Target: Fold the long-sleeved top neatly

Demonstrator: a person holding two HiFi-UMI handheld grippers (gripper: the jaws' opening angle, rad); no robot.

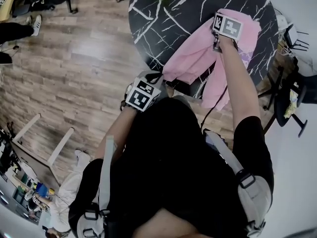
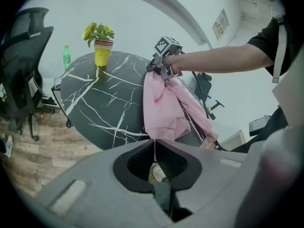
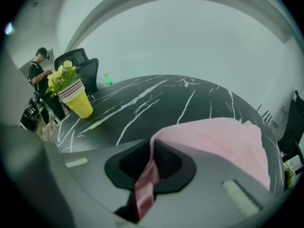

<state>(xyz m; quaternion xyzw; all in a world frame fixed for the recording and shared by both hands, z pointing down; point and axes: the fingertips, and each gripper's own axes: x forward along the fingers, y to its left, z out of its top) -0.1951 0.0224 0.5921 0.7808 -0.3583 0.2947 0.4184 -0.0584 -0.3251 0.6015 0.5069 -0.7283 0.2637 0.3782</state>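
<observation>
The top (image 1: 195, 58) is found bunched on the near part of the table (image 1: 163, 14), with one part hanging over the edge. The right gripper (image 3: 153, 148) is clamped on a fold of the pink cloth. The left gripper (image 2: 154, 144) is closed, and only a thin edge of cloth is pinched at its tips. Risk as judged: that edge may be pulled free when the cloth is stretched, and the rest may be dragged off by the hanging part.

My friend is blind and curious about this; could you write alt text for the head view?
From above, a person in black holds a pink long-sleeved top: the right gripper pinches it over a round black marbled table, the left gripper pinches its edge beside the table's rim.
</observation>
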